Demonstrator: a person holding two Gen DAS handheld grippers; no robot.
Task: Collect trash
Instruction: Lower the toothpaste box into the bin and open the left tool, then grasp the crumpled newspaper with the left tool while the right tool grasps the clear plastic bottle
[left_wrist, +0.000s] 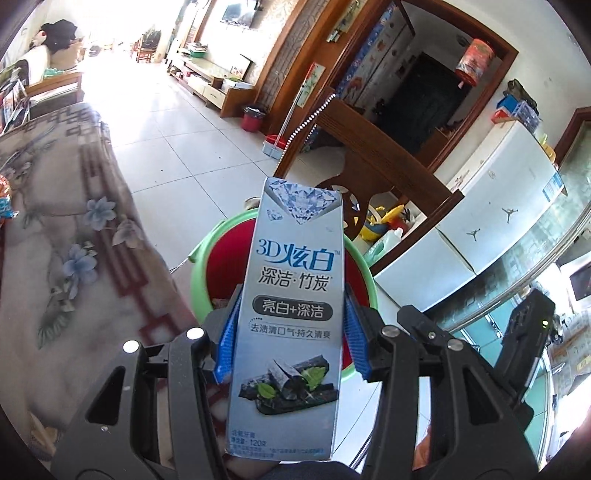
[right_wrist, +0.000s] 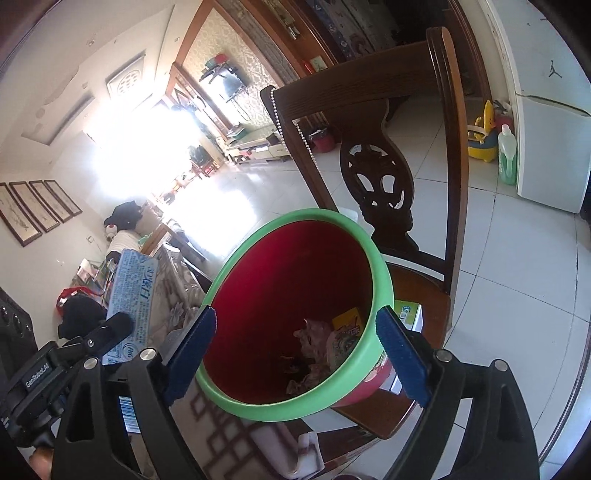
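Observation:
My left gripper (left_wrist: 290, 325) is shut on a silver-blue toothpaste box (left_wrist: 291, 295) with Chinese print, held upright above the red bin with a green rim (left_wrist: 201, 258). In the right wrist view the same box (right_wrist: 133, 291) shows at the left, held by the left gripper. My right gripper (right_wrist: 295, 343) is open and empty, its blue pads either side of the bin (right_wrist: 295, 408). The bin stands on a wooden chair seat and holds crumpled wrappers (right_wrist: 325, 350).
A floral-cloth table (left_wrist: 74, 240) lies left of the bin. The carved wooden chair back (right_wrist: 373, 177) rises behind the bin. A white freezer (left_wrist: 491, 218), a green bottle (right_wrist: 508, 155) and a yellow toy (right_wrist: 482, 136) stand to the right. A green box (right_wrist: 406, 312) lies on the seat.

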